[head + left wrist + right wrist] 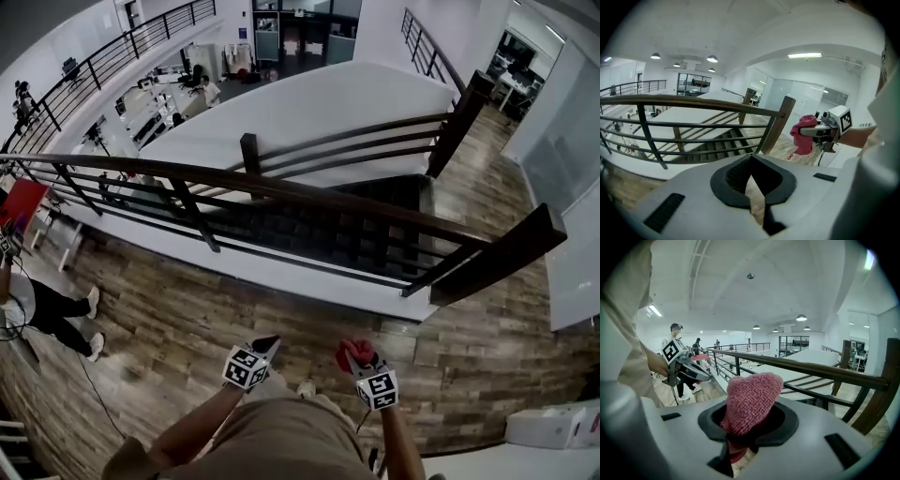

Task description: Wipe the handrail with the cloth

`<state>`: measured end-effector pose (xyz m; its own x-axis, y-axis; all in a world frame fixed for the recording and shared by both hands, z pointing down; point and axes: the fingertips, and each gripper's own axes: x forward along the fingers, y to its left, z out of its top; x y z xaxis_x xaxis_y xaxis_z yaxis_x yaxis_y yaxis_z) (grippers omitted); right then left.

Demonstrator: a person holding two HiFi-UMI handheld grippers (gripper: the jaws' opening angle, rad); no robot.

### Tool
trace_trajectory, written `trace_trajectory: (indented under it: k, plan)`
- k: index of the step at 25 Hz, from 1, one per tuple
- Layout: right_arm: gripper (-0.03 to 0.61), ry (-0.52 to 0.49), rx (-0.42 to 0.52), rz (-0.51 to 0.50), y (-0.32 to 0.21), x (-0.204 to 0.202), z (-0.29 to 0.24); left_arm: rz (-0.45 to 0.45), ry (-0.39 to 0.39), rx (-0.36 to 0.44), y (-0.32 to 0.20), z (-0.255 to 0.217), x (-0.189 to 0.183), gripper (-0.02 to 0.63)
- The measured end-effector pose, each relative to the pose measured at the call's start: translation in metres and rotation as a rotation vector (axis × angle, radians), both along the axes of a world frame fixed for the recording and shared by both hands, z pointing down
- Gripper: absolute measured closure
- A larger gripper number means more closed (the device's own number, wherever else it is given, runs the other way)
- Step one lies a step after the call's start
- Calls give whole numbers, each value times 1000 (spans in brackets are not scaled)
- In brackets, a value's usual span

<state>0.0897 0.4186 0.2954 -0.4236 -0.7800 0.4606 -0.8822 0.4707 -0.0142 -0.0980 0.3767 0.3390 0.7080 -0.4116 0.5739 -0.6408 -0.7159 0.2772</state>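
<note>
The dark wooden handrail tops a metal railing and crosses the head view from the left edge to a thick post at the right. Both grippers hang well short of it, over the wood floor. My right gripper is shut on a pink-red terry cloth, which bulges out past the jaws. The rail runs ahead of it at about cloth height. My left gripper is shut with nothing between its jaws. In the left gripper view the cloth shows at the right, the handrail ahead.
Beyond the railing a staircase drops to a lower floor. A person stands on the wood floor at the left. A white box lies at the lower right. A second railing lines the far side of the stairs.
</note>
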Motion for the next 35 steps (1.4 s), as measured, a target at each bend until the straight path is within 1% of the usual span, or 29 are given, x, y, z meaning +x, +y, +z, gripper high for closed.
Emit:
trace_trajectory:
  k: [6,11,14,17,21,25,27,29,31,35]
  plan:
    - [479,-6,-22,-68,40,1,16,-77,-4,-43,65,20,-4,598]
    - [479,0,-14,-106,55,-18,24,-108,-26,-35,98,25,-31,598]
    - [479,0,-15,-104,60,-26,21,-111,-40,-28,107,22,-47,598]
    - [479,2,-15,-85,61,-35,15,-91,-36,-17,103,15,-58,598]
    - [479,0,-31,-53,62,-60,7,-47,-26,3,95,3,-80,598]
    - [479,8,-25,16,56,-82,-11,27,-5,27,89,-16,-100,598]
    - [479,35,-7,57,43,-96,-17,60,-1,43,81,-18,-117,598]
    - [479,66,-14,84,31,-112,-6,73,-1,46,71,-9,-141,598]
    - [479,78,-44,95,27,-127,11,83,-3,48,65,0,-162,598]
    - [479,87,-85,107,24,-156,20,127,1,65,57,5,-189,598]
